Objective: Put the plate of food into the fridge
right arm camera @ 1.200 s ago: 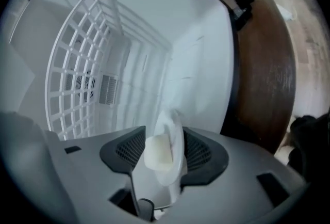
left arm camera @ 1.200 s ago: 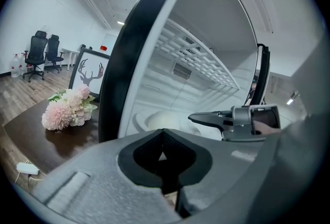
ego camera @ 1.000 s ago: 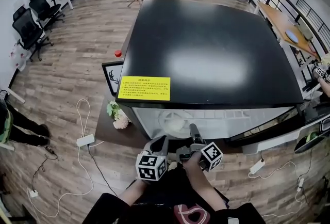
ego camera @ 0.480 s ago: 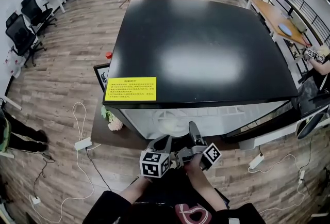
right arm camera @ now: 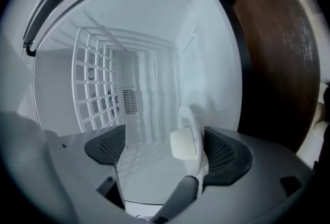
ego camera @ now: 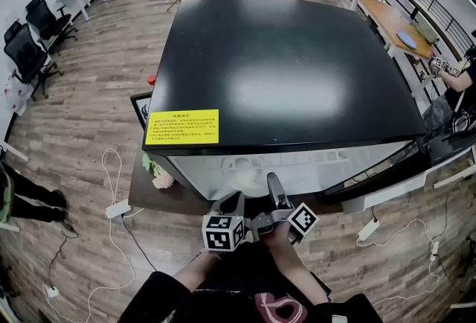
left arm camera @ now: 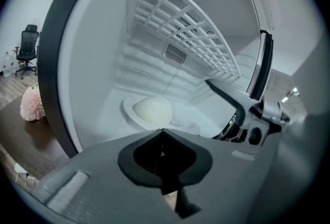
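a wood-plank floor [ego camera: 82, 113] fills the room, with office chairs [ego camera: 22, 53] at the upper left of the frame and a long desk [ego camera: 394, 24] at the upper right. a fridge with a broad black top [ego camera: 282, 68] takes up the middle of the head view. it carries a yellow label [ego camera: 182, 126] near its lower left corner. the fridge stands on a low brown surface [ego camera: 160, 199], with pale flowers [ego camera: 158, 174] just beside it. its door [ego camera: 387, 165] hangs open toward the right of the frame, baring the white inside.

both arms reach up from the bottom centre, tips at the fridge mouth. the left hand-held gripper [ego camera: 233, 204] points into the opening with its jaws closed together and nothing between them. the right hand-held gripper [ego camera: 274, 193], just beside it, reaches a little deeper. its jaws are opening and stand wide. the plate [left arm camera: 127, 108] lies between them, close by one pad and well clear of the other, so it is not gripped.

the plate sits on the fridge floor with a pale mound of food [left arm camera: 153, 111] on it. a wire shelf [left arm camera: 191, 37] spans the space above, and bare floor lies toward the back wall. cables and a power strip [ego camera: 117, 210] trail on the floor at the lower left.
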